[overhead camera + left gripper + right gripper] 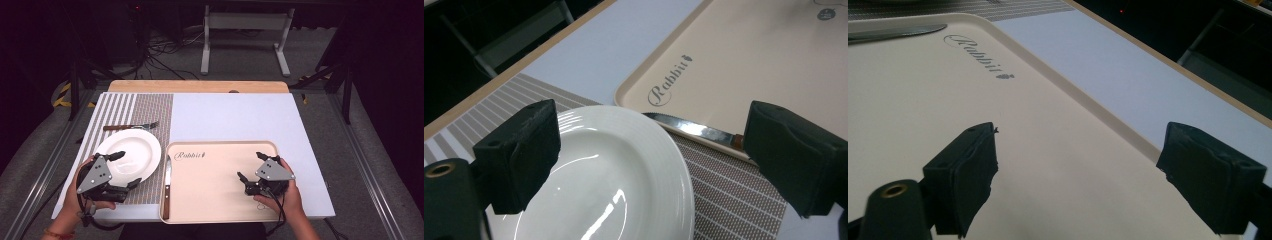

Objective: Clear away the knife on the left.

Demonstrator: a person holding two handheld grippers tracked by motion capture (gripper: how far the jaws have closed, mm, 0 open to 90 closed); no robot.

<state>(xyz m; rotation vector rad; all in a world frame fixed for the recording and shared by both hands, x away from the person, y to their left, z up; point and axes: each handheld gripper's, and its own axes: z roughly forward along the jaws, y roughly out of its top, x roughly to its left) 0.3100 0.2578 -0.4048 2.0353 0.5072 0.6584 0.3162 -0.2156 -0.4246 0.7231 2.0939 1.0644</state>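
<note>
A white plate (131, 154) rests on a striped placemat (131, 107) at the left. My left gripper (127, 169) is open, its jaws spread over the plate's near right rim (674, 165). A beige tray (220, 200) marked "Rabbit" lies at the centre front. A knife (167, 186) with a wooden handle lies along the tray's left edge, its blade (689, 128) beside the plate. My right gripper (251, 166) stands open above the tray's right part (1058, 165), with nothing between its jaws. A fork (131, 126) lies behind the plate.
A white mat (235, 112) covers the wooden table (200, 86) behind and to the right of the tray. Beyond the far edge are a white stand (245, 35) and cables (160, 50) on the floor.
</note>
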